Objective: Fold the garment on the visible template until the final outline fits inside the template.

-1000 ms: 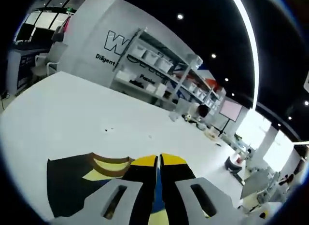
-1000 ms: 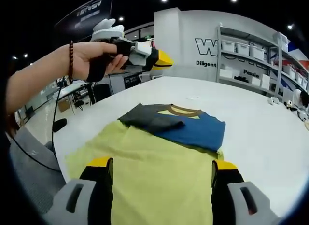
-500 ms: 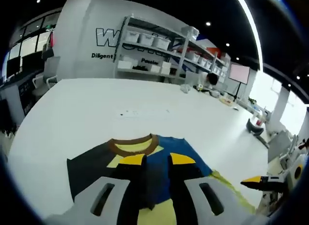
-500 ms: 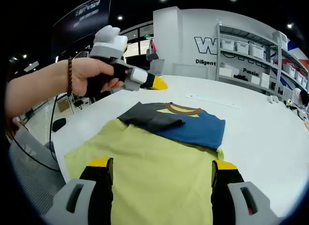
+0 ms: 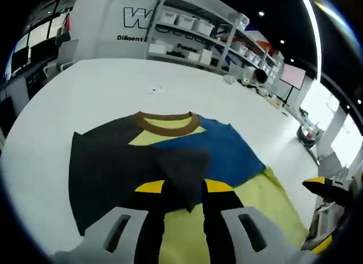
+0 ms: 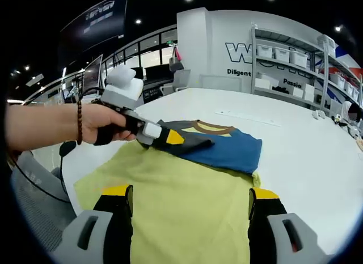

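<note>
My left gripper (image 5: 184, 187) hangs low over the garment (image 5: 170, 156), its yellow-tipped jaws set narrowly apart with nothing between them; the tip of the folded dark flap lies just beyond them, and I cannot tell from this angle whether they touch the cloth. In the right gripper view the same left gripper (image 6: 170, 138) sits in my hand (image 6: 99, 123), a beaded bracelet (image 6: 79, 122) on the wrist, its yellow tip down at the near edge of the dark fold.

The garment lies flat on the white tabletop (image 5: 85, 88). Its top part is folded over: a dark grey panel on one side, a blue panel (image 6: 229, 150) on the other, with a brown collar (image 5: 166, 122) between them and a small yellow patch inside it. Below the fold the yellow-green body (image 6: 181, 201) spreads toward my right gripper (image 6: 190, 203), whose jaws stand wide open above the cloth, holding nothing. That right gripper's yellow tip (image 5: 323, 187) also pokes into the left gripper view past the garment's yellow corner.

Behind the tabletop stand metal shelves (image 6: 289, 66) with white bins against a lettered white wall (image 6: 215, 43).
</note>
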